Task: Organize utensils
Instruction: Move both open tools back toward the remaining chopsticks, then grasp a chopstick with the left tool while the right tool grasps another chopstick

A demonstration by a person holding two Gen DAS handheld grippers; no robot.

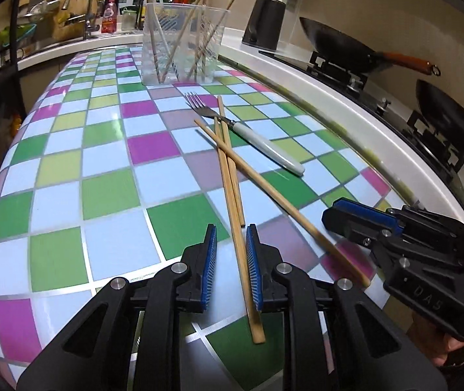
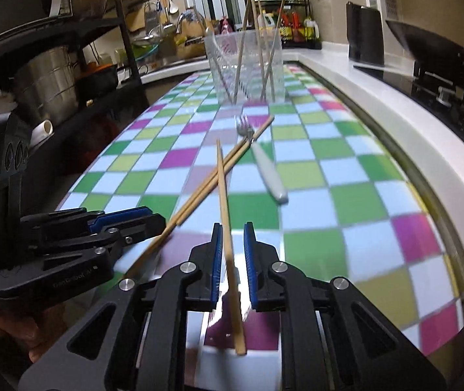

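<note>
Left gripper [image 1: 231,238] and right gripper [image 2: 232,238], jaws narrowly apart, each straddle crossed chopsticks [image 1: 228,169]; lifting one may drag others.

- The left gripper [image 1: 231,238] angles downward, its 2 blue-padded fingers [image 1: 211,247] set narrowly apart with a visible gap either side of what lies between.
- The right gripper [image 2: 232,238] tilts down the same way, pads [image 2: 248,247] likewise close but not pressed.
- A hand [image 2: 20,329] grips the left tool's handle.
</note>
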